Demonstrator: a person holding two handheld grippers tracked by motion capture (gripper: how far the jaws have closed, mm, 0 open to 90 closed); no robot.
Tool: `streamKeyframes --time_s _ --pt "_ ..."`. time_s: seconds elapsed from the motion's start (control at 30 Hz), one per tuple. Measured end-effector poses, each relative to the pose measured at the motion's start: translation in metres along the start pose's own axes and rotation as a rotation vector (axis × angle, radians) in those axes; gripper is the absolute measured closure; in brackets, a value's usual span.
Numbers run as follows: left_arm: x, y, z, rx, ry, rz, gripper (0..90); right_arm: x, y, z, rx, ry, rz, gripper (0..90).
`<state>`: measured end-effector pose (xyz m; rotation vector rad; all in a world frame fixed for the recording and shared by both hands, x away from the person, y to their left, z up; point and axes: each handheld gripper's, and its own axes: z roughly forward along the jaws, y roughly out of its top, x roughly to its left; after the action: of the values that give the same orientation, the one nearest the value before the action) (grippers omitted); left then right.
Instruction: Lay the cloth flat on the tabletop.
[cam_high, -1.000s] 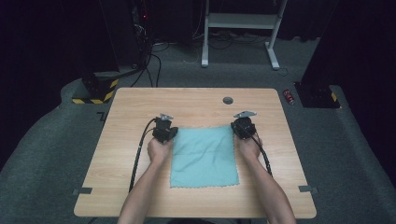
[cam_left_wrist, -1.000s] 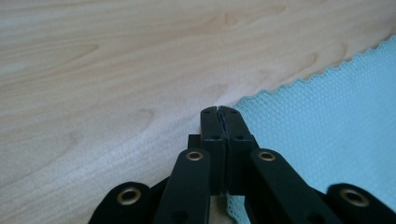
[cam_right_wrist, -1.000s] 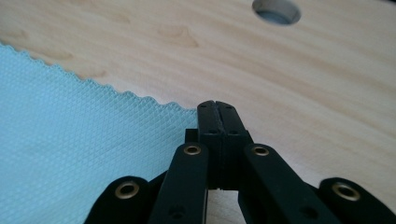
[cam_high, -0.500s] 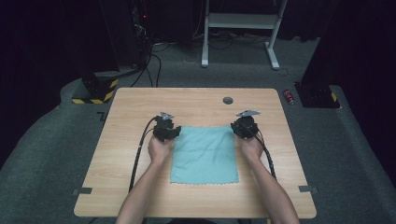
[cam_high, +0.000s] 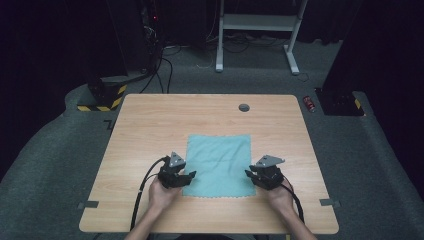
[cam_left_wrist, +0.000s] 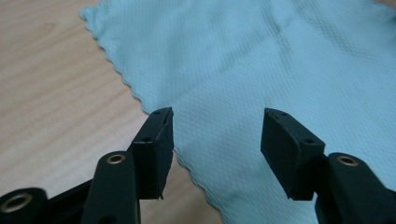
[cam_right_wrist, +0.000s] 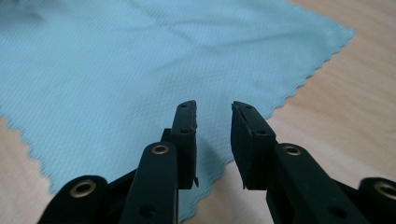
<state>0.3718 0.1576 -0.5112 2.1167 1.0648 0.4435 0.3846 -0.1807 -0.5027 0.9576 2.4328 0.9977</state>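
One light blue cloth (cam_high: 218, 164) is seen lying flat on the table (cam_high: 150, 125), nearer the person's edge than the far one, with faint creases across its middle and a scalloped hem all round. It is judged to be thin, soft and very light: it will fold and drape rather than hold a shape, and it should not slip much between rubber pads. It is best taken at the corners or along the hem, where an edge can be lifted off the wood.

Two hand-held grippers are counted, one at each near corner. The left hand-held gripper (cam_left_wrist: 216, 133) is spread wide, its jaws having just been opening, with the cloth's edge lying beneath the gap and nothing pinched. The right hand-held gripper (cam_right_wrist: 213, 140) is parted more narrowly, its jaws likewise having just been opening, over the near right corner and gripping nothing.

One small dark round fitting (cam_high: 243, 107) is set in the table near its far edge. One small red object (cam_high: 309, 103) is seen on the floor beyond the table's far right corner.
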Motion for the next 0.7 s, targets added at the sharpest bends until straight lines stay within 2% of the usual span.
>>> streamKeyframes --time_s 0.17,0.3,0.43,0.47,0.63,0.7 --pt "-0.006 -0.012 -0.009 0.015 0.035 0.036 42.5 0.01 -0.008 -0.004 -0.003 0.002 -0.012 70.8" --pt "-0.007 -0.022 -0.013 0.03 0.042 0.045 42.4 0.014 -0.018 -0.006 0.015 -0.003 -0.023 69.8" --pt "-0.007 -0.028 -0.017 0.013 0.03 0.016 42.6 0.014 -0.028 -0.01 0.02 0.004 -0.004 69.6" --pt "-0.007 -0.03 -0.018 0.008 0.027 0.011 42.6 0.014 -0.029 -0.011 0.022 0.0 -0.014 69.4" --pt "-0.009 -0.037 -0.028 0.025 0.016 -0.005 42.9 0.015 -0.033 -0.018 0.034 -0.008 -0.021 68.0" --pt "-0.011 -0.035 -0.029 0.0 0.007 -0.004 42.8 0.016 -0.032 -0.019 0.018 -0.01 -0.014 67.4"
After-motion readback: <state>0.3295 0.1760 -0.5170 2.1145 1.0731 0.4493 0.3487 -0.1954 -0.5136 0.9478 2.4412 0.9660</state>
